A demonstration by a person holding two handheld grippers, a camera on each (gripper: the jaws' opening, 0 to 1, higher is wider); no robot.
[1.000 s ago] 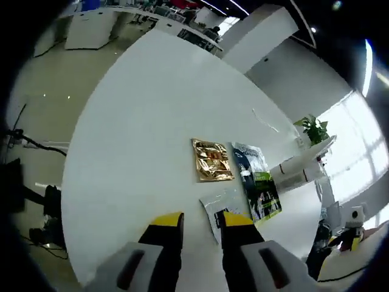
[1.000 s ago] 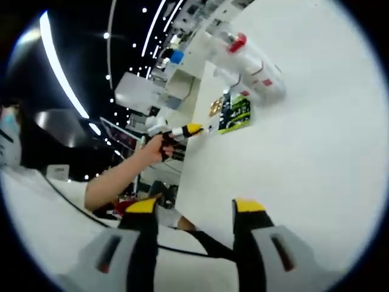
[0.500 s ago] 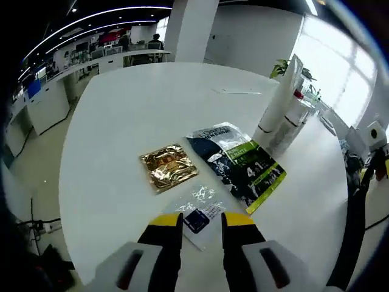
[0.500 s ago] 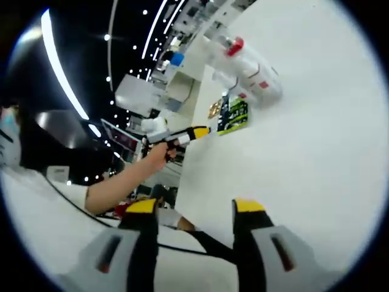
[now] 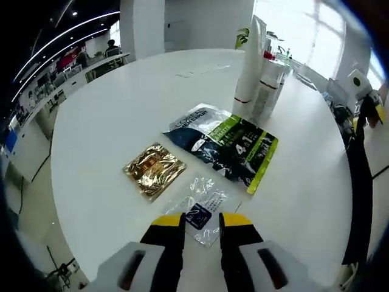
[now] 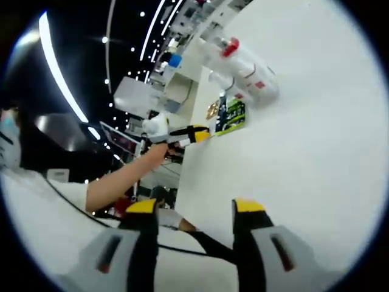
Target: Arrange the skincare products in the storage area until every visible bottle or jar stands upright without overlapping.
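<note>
The left tool (image 5: 201, 219) has its jaws a little apart, holding nothing, right over a clear packet (image 5: 203, 208) on the white table (image 5: 109, 115). It looks thin and floppy, so pinch an edge. Next come a gold packet (image 5: 154, 170) and dark pouch (image 5: 222, 146). Farthest, tall bottles (image 5: 259, 73) stand upright. The right tool (image 6: 194, 210) is apart, empty.

Dark green sachet (image 5: 223, 147): large "4:1" on green band; remaining print too small.
</note>
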